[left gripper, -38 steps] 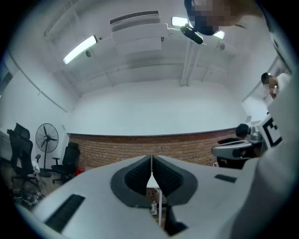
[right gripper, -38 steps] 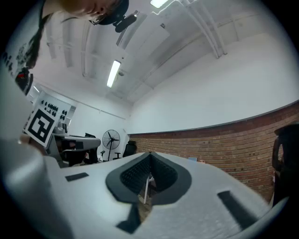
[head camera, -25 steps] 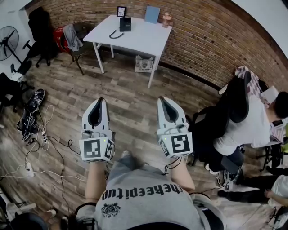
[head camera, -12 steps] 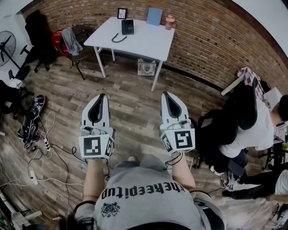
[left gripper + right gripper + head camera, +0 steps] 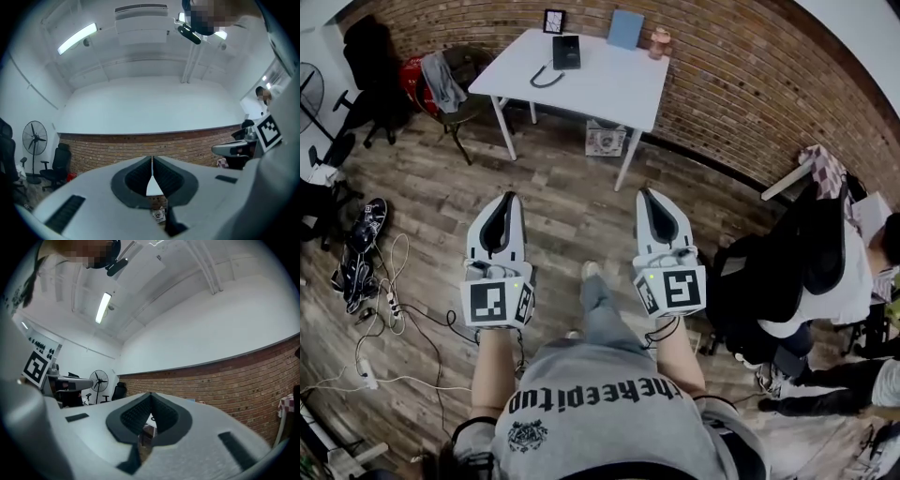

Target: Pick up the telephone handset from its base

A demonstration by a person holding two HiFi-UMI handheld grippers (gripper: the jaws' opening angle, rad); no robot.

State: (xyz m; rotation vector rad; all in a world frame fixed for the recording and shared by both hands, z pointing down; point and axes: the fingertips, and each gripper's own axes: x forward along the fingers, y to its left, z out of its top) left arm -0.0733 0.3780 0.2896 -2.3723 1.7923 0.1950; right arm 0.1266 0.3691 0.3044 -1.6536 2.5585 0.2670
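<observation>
Left gripper juts out over the wooden floor, well short of the white table and pointing toward it. In the left gripper view its jaws are pressed together along a thin seam with nothing between them. Right gripper rides level with it, just as far from the table. Its jaws likewise meet at the tips and carry nothing.

The telephone sits toward the table's back left, near the brick wall. It is a small dark rectangular block lying flat on the white top. A dark cord curls from it in a loop toward the table's front left edge. The handset is too small to tell apart from the base. Behind the phone, at the table's back edge, stands a small black picture frame. To its right a blue panel leans at the wall, and a pinkish jar stands at the table's back right corner.

Left of the table is a chair draped with grey cloth. Under the table, by its right legs, sits a box. Far to the table's right a seated person in a white top faces away.
</observation>
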